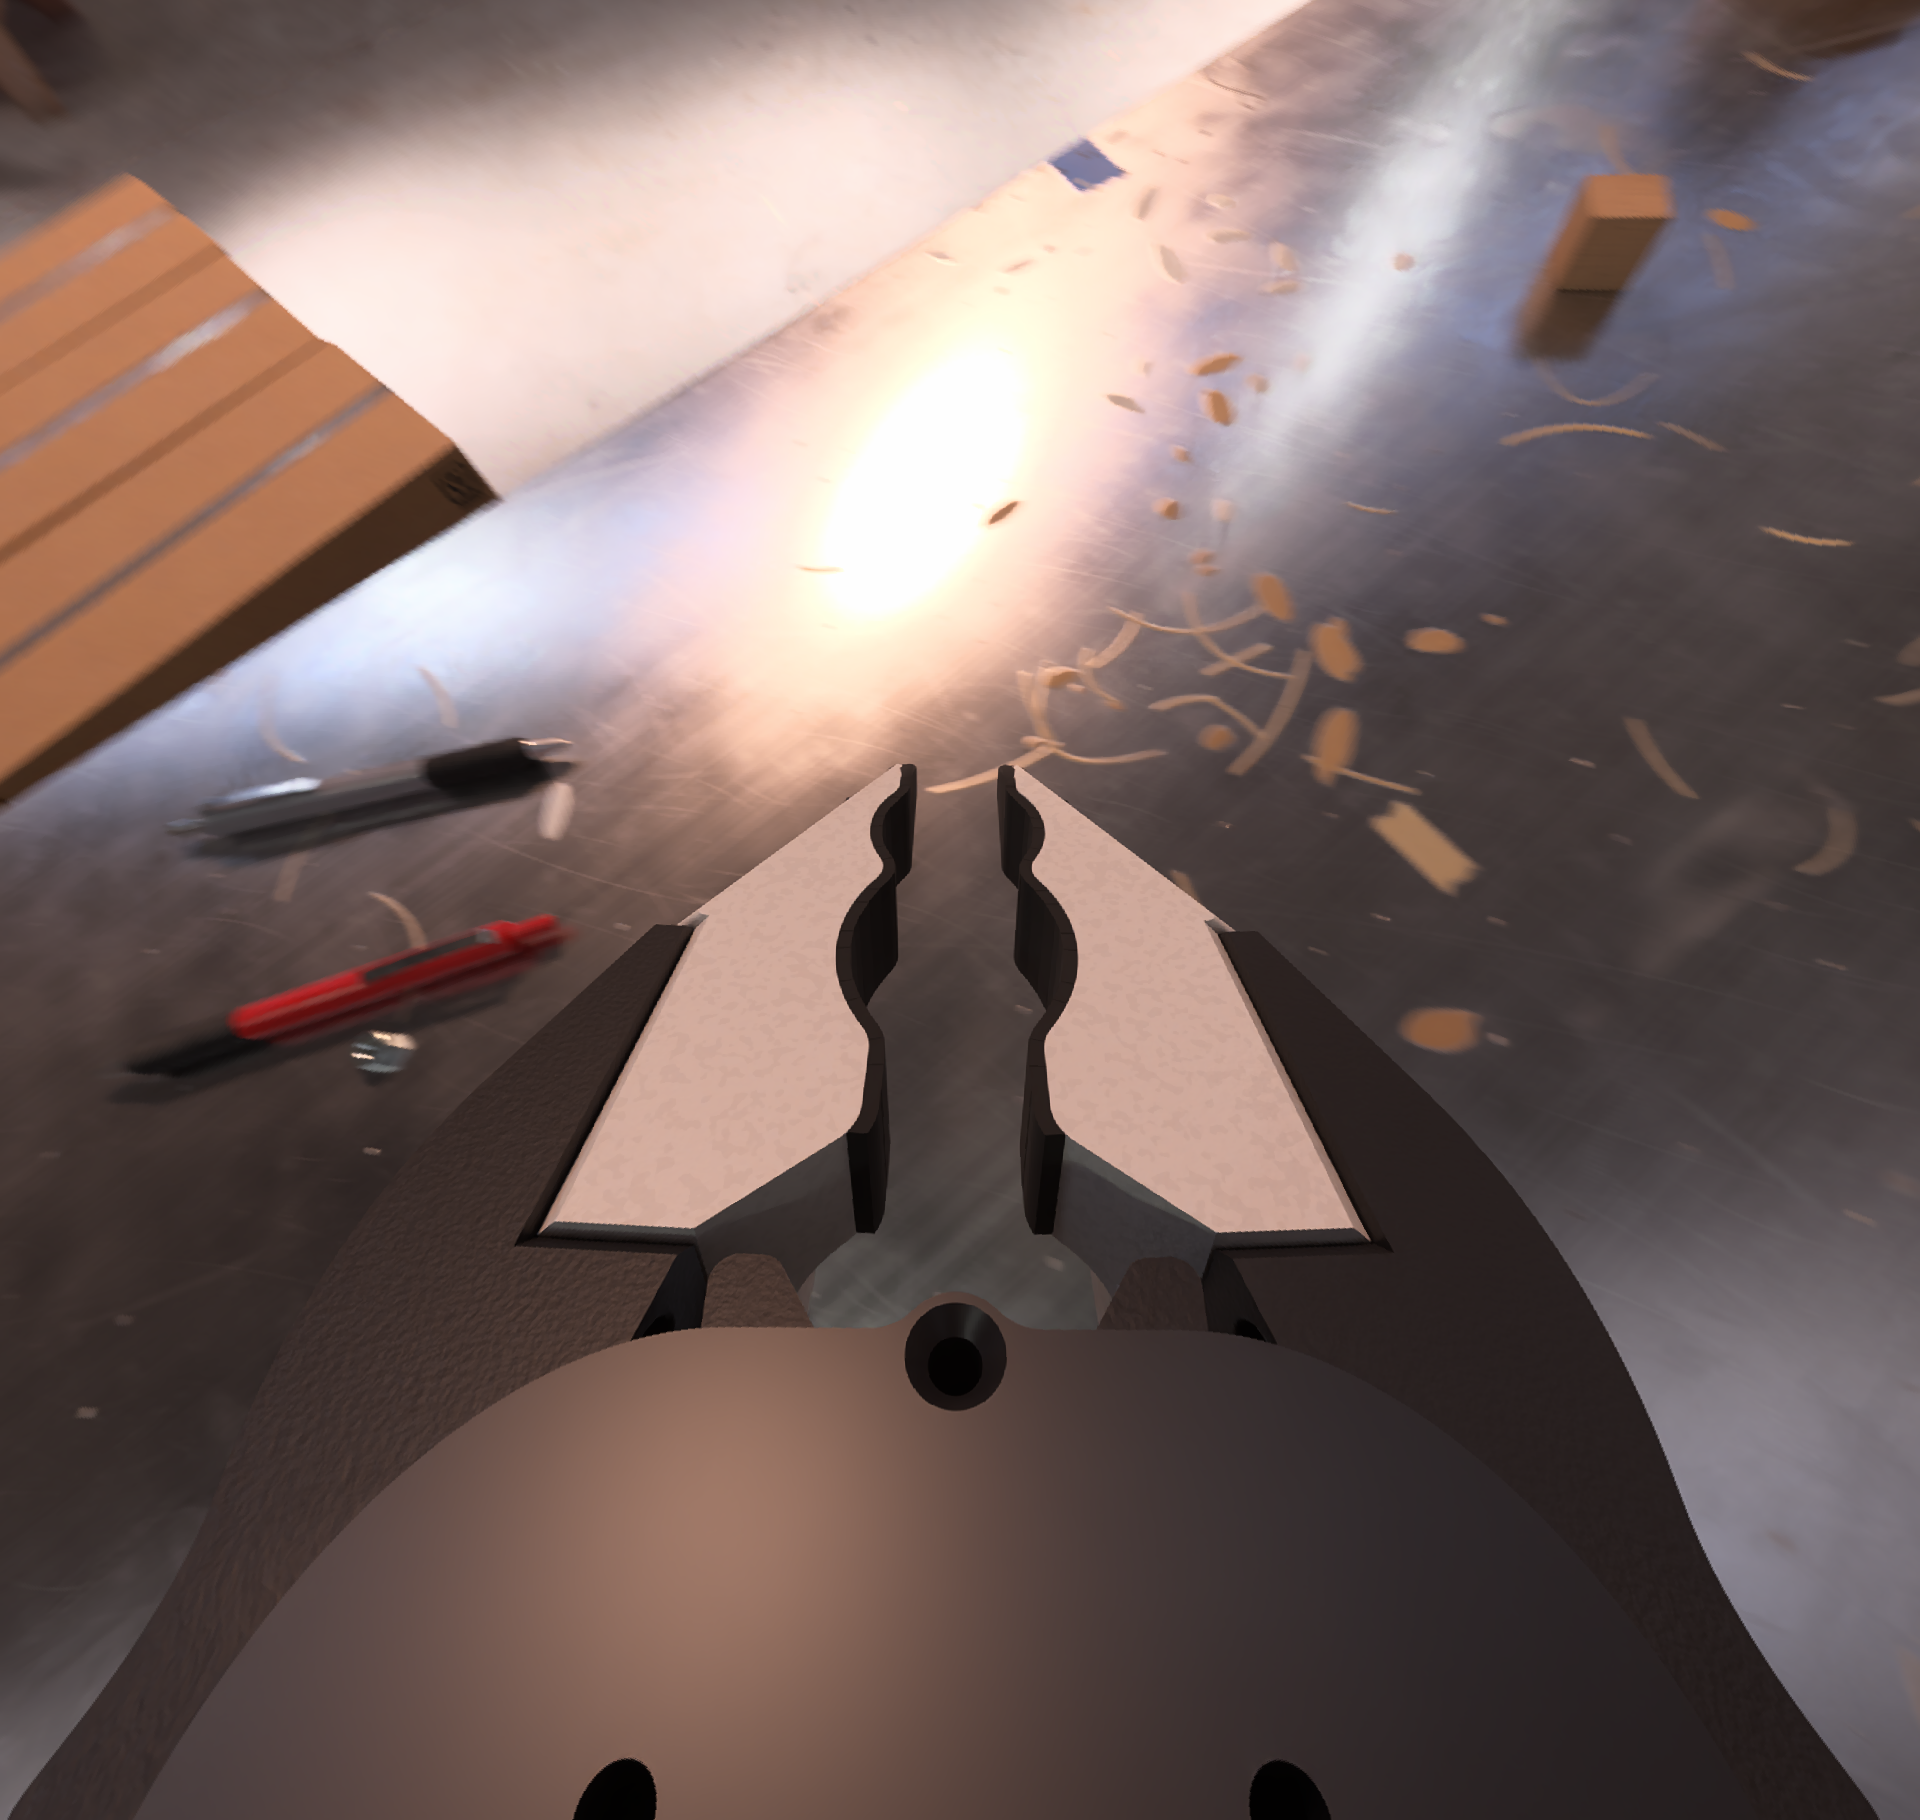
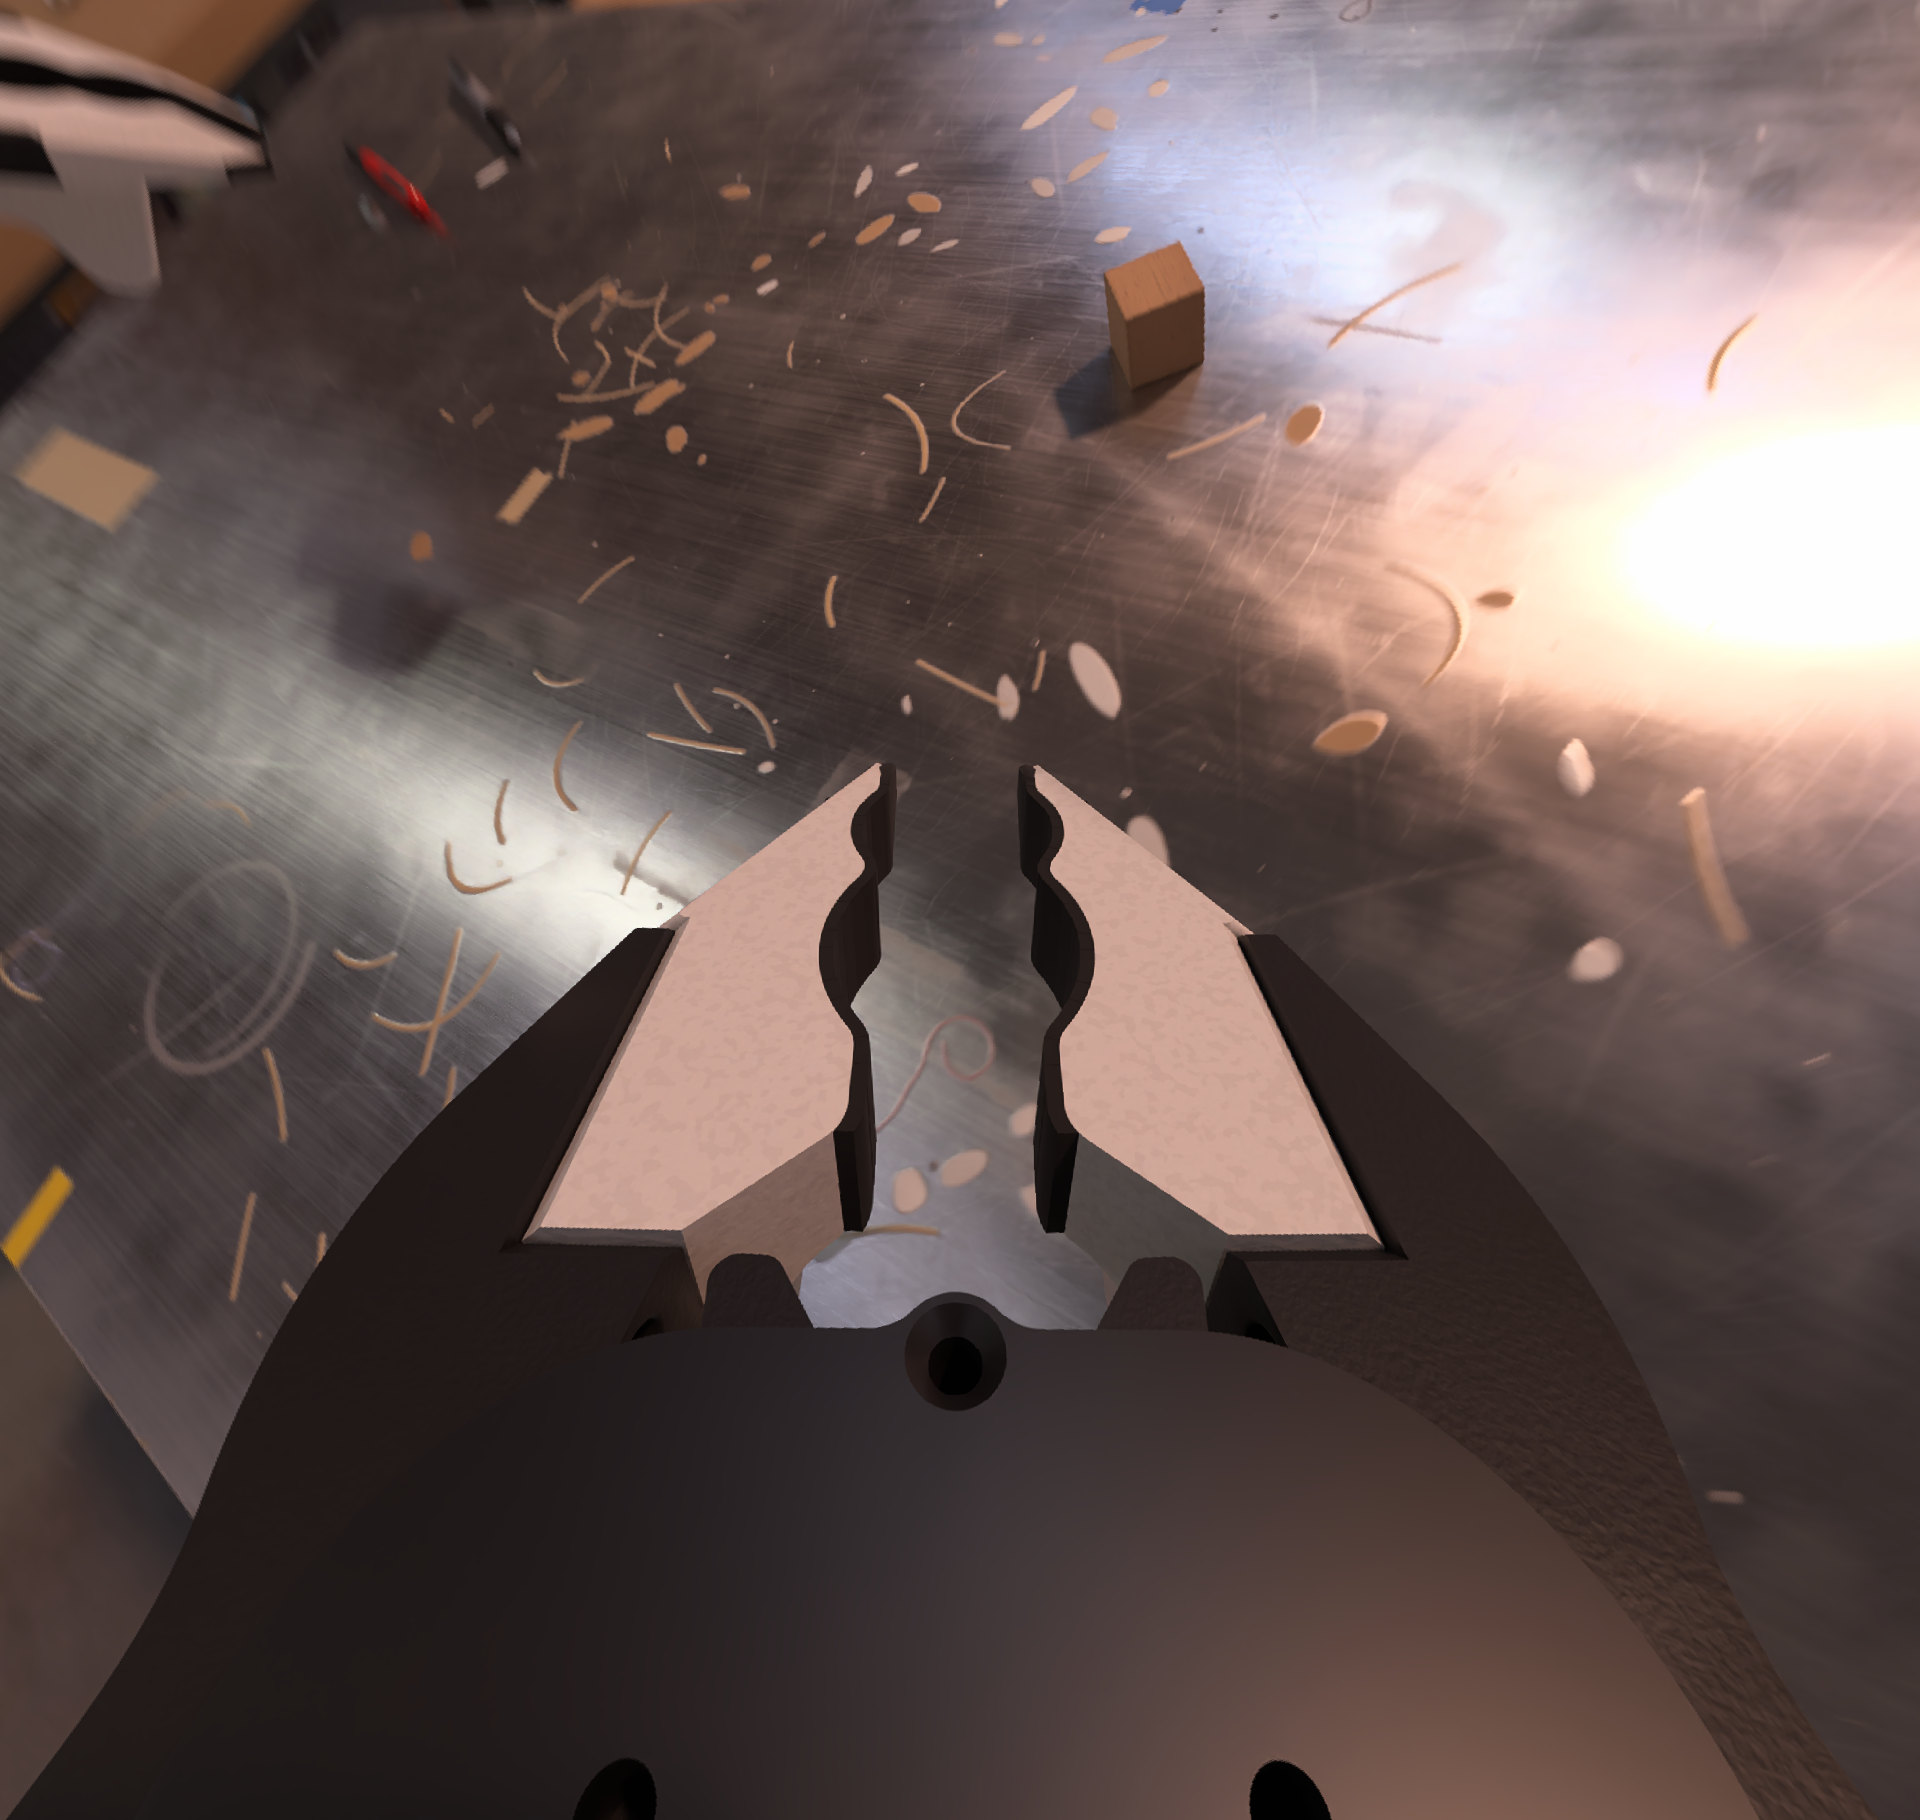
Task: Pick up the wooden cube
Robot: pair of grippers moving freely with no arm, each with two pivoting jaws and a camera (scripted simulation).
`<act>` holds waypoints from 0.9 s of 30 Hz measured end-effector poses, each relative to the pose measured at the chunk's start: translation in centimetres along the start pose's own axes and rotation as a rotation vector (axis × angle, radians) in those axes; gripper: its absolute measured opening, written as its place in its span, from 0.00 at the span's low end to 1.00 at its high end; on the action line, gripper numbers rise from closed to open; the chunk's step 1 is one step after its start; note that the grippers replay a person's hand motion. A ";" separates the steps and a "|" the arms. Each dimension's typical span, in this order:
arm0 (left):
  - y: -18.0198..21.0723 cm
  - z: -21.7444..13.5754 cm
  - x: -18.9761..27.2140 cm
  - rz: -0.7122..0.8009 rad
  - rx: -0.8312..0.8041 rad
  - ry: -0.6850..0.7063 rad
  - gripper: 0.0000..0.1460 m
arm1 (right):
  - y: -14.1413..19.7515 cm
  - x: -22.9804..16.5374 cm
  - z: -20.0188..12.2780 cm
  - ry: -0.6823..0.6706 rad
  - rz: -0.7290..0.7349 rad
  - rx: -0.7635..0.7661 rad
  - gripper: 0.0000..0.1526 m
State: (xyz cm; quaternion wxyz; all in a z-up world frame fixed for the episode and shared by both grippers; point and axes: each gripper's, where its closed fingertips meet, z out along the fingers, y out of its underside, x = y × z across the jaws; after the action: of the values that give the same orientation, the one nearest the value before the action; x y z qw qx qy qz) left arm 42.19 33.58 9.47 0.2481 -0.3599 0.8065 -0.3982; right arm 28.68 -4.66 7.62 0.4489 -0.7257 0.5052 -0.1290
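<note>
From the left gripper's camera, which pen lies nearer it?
The red pen; the black pen lies farther off, toward the cardboard box.

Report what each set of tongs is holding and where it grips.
Nothing is held. The left tongs and right tongs are both open and empty; the wooden cube sits untouched on the metal table.

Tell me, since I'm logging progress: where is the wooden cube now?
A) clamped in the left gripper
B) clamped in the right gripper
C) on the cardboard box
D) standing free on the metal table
D: the wooden cube stands alone on the metal table, ahead of the empty right gripper.
</note>
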 end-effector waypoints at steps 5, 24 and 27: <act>0.7 -0.7 7.5 -0.101 -0.066 0.140 0.14 | 2.4 0.5 0.5 0.073 0.000 0.043 0.15; -0.7 0.6 12.7 -0.315 0.206 0.249 0.15 | 1.6 -1.4 2.3 0.061 -0.165 -0.070 0.19; -0.9 0.5 12.5 -0.329 0.220 0.254 0.15 | -1.9 -3.2 2.6 0.025 -0.251 -0.116 0.28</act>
State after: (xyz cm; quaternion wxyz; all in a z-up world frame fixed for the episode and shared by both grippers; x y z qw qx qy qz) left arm 35.12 23.26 8.48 0.1142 -0.4043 0.7134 -0.5608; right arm 30.07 -0.47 8.50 0.3801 -0.8061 0.4228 -0.1638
